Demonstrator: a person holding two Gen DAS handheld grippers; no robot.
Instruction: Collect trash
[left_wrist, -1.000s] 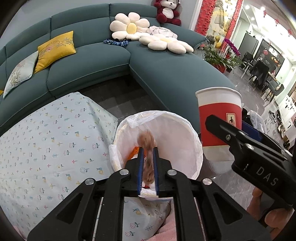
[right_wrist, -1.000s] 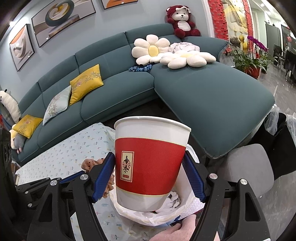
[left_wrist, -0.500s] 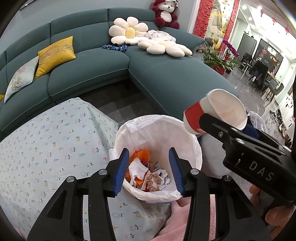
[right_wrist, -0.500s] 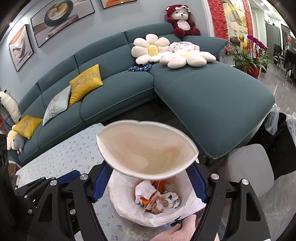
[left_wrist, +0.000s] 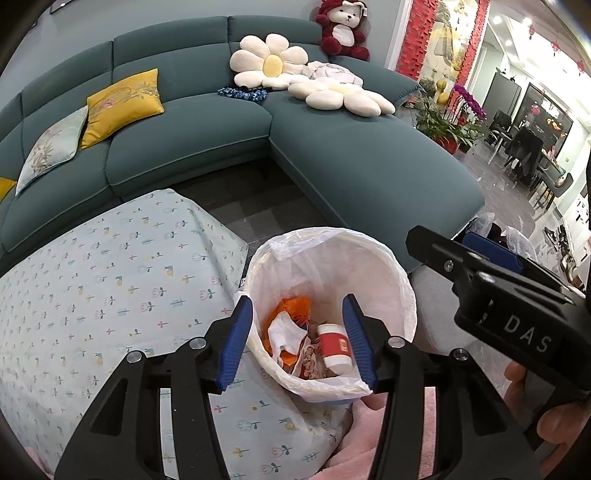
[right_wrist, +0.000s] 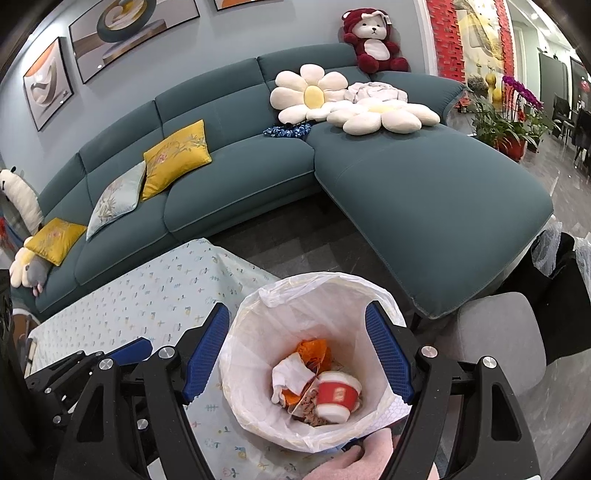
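**A:** Where does it stand?

**B:** Both grippers hang over the bin (right_wrist: 314, 295), the white-lined one just beside the cloth-covered table (left_wrist: 92, 280). The left gripper (left_wrist: 297, 338) has just been opening, and nothing is between its jaws now. The right gripper (right_wrist: 297, 350) is spread wide and empty as well.

**A:** And the trash?

**B:** In the bin. The red paper cup (right_wrist: 336, 395) lies on its side at the bottom, against crumpled white paper (right_wrist: 290, 376) and an orange wrapper (right_wrist: 314, 349), with some brownish scrap under it (too small to say what).

**A:** So the drop looks done. How should this step be finished well?

**B:** I'd lift both grippers straight up and clear of the rim before swinging away. The bag liner (left_wrist: 295, 243) is loose and bunched on the far side, so a finger dragged sideways could snag it and pull it off the rim, or tip the bin.

**A:** Anything left to collect?

**B:** The part of the table in view shows only the flowered cloth; I'd check the rest. Keep the jaws spread on the way to the next piece, and mind that the two grippers sit near each other here (easy to knock together).
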